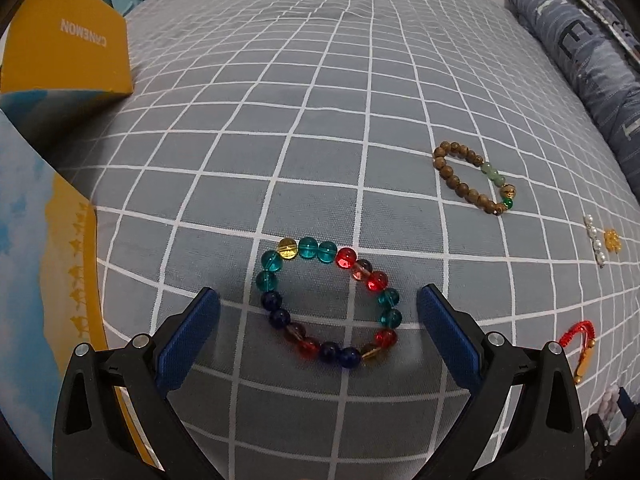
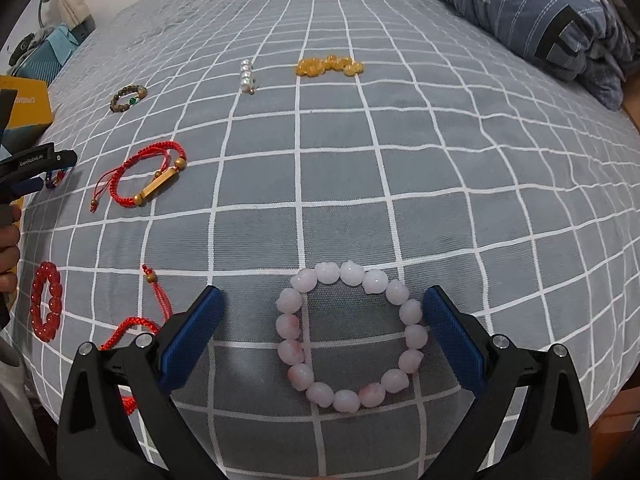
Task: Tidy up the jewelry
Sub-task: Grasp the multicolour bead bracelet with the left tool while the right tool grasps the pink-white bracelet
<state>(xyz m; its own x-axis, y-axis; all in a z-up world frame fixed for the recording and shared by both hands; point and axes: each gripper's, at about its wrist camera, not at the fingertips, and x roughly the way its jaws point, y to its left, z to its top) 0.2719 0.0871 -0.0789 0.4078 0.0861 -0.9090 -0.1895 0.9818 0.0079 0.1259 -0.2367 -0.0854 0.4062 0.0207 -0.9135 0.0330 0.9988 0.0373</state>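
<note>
**Both claws wide open over bead bracelets on the bed**

Hidden/cut off: in the right wrist view, a red cord bracelet [image 2: 132,326] runs under the right claw's [image 2: 322,312] finger, only partly seen. The left claw [image 2: 38,170] shows at the frame edge, mostly cropped, w/ a hand [image 2: 8,252] just below it. In the left wrist view the red cord piece [image 1: 582,346] and something pale near the bottom right corner are too cropped to make out. The yellow box [image 1: 68,40] is cut by the frame; blue cloth behind it is blurry.

Task things: the left claw [image 1: 318,306] is spread wide, fingers either side of a multicolour glass bracelet [image 1: 328,304] (teal, red, navy, amber beads), not touching it. It lies flat on the grey checked bedsheet [image 1: 280,100]. The right claw is likewise spread, around a pale pink bracelet [image 2: 350,336]; its right finger sits just beside the beads. Farther off: brown wooden bracelet [image 1: 472,178], red bead bracelet [image 2: 46,300], pearl strand [image 2: 246,74], yellow beads [image 2: 330,66], red cord w/ gold bar [image 2: 154,178].
</note>
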